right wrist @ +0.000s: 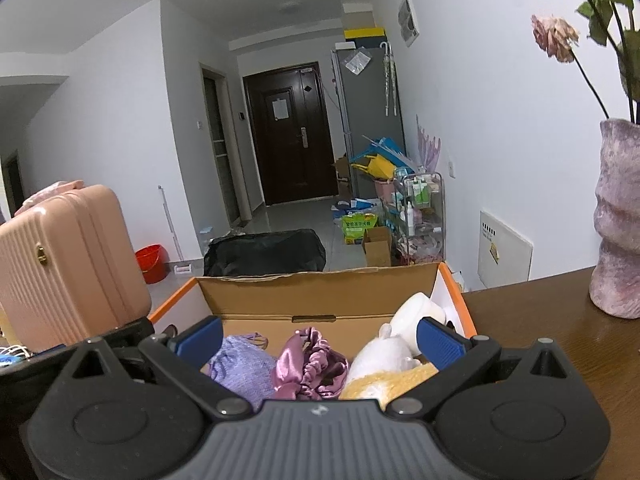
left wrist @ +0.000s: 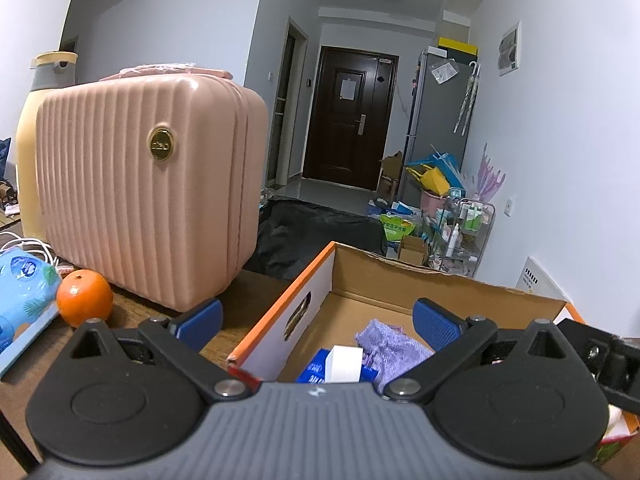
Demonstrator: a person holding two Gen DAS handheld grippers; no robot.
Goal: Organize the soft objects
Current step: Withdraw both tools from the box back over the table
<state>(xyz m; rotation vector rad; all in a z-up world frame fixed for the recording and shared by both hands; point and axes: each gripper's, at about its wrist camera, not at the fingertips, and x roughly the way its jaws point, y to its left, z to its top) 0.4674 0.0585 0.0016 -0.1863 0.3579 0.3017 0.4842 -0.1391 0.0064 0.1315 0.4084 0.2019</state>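
An open cardboard box (left wrist: 400, 276) with orange edges stands on the wooden table; it also shows in the right wrist view (right wrist: 312, 288). Inside lie a lilac knitted cloth (right wrist: 240, 364), a pink satin scrunchie (right wrist: 308, 368), a white and yellow plush toy (right wrist: 384, 364), a white round object (right wrist: 416, 312) and a blue tissue pack (left wrist: 340, 368). The lilac cloth (left wrist: 392, 344) shows in the left view too. My left gripper (left wrist: 316, 320) is open and empty over the box's near left corner. My right gripper (right wrist: 318, 336) is open and empty above the box contents.
A pink ribbed suitcase (left wrist: 148, 192) stands left of the box, with an orange (left wrist: 84, 298) and a blue tissue packet (left wrist: 22, 300) beside it. A mauve vase (right wrist: 618, 220) with dried roses stands right on the table (right wrist: 540, 320). A dark bag (right wrist: 264, 256) lies on the floor behind.
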